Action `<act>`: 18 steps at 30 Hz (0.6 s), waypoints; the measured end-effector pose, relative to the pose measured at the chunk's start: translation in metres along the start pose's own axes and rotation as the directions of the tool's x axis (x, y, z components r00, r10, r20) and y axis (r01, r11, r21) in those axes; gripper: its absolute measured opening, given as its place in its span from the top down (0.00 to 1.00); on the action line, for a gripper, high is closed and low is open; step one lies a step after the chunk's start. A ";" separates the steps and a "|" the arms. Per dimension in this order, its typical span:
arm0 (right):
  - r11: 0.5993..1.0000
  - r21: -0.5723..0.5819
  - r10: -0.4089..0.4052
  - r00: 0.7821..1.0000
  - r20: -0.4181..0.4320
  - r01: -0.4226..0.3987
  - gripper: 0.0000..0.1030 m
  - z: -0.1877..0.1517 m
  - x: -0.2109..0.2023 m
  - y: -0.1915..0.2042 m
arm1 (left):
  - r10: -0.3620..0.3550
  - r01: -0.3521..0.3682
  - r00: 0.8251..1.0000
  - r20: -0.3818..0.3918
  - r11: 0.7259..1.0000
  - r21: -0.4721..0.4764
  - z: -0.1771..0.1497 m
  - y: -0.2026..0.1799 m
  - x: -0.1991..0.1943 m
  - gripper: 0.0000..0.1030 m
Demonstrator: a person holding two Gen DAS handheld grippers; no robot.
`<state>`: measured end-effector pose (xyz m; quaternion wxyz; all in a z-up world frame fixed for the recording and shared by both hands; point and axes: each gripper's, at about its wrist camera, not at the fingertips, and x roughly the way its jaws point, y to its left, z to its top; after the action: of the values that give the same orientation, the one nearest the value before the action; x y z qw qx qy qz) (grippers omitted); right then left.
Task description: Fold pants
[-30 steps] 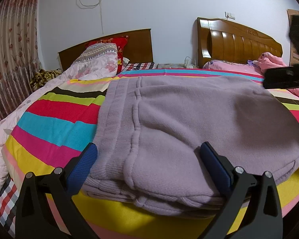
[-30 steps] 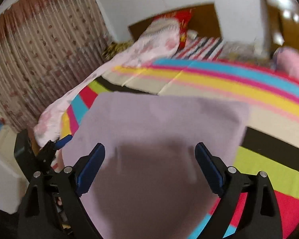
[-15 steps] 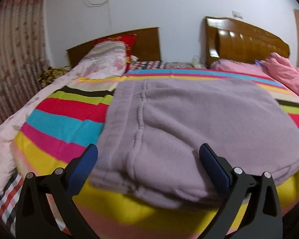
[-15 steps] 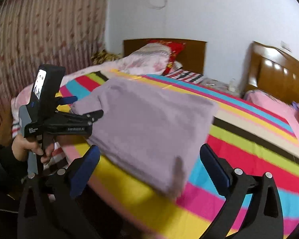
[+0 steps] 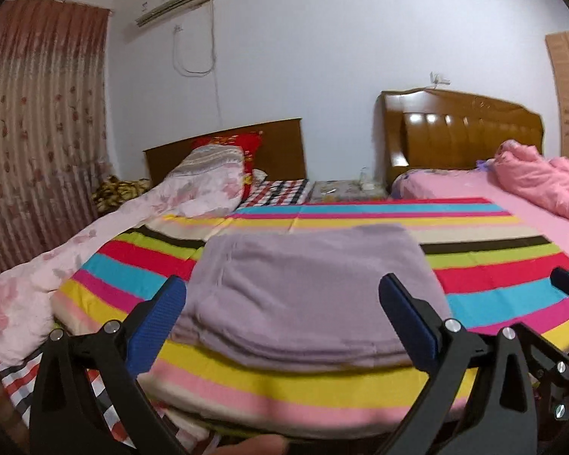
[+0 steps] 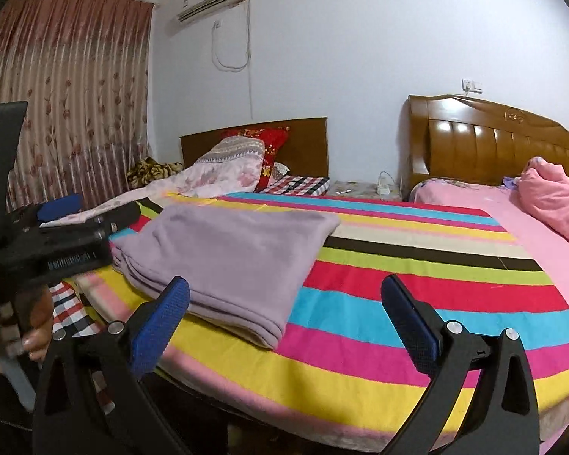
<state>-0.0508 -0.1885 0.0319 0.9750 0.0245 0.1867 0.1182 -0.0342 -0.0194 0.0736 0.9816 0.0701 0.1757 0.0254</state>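
The lilac pants [image 5: 307,288] lie folded in a flat stack of layers on the striped blanket [image 5: 493,265], near the bed's front edge. In the right wrist view the same pants [image 6: 227,254] sit left of centre. My left gripper [image 5: 280,303] is open and drawn back from the stack, with nothing between its blue pads. My right gripper [image 6: 284,303] also stands wide open, off the right corner of the pants and apart from them. A hand holds the left gripper's handle [image 6: 26,326] at the bed's left corner.
A pink floral quilt [image 5: 95,242] runs along the bed's left side up to the pillows. A second bed with a pink sheet and a bunched pink duvet [image 6: 554,197] stands at the right. A curtain [image 6: 57,106] hangs at the left, a nightstand [image 5: 345,189] between the headboards.
Both grippers have pulled back from the pants, which now look smaller and lie untouched. The right gripper swung from over the cloth to the bed's front right; the left one rose.
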 end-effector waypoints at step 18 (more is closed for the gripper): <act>0.995 -0.093 0.014 0.996 -0.090 -0.023 0.05 -0.015 0.015 0.007 | 0.001 -0.017 0.981 -0.196 0.997 -0.076 -0.048 0.011 0.030 0.01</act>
<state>-0.0442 -0.1777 0.0128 0.9646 -0.0247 0.2240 0.1368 -0.0226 -0.0003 0.0204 0.9614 0.0301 0.2699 0.0434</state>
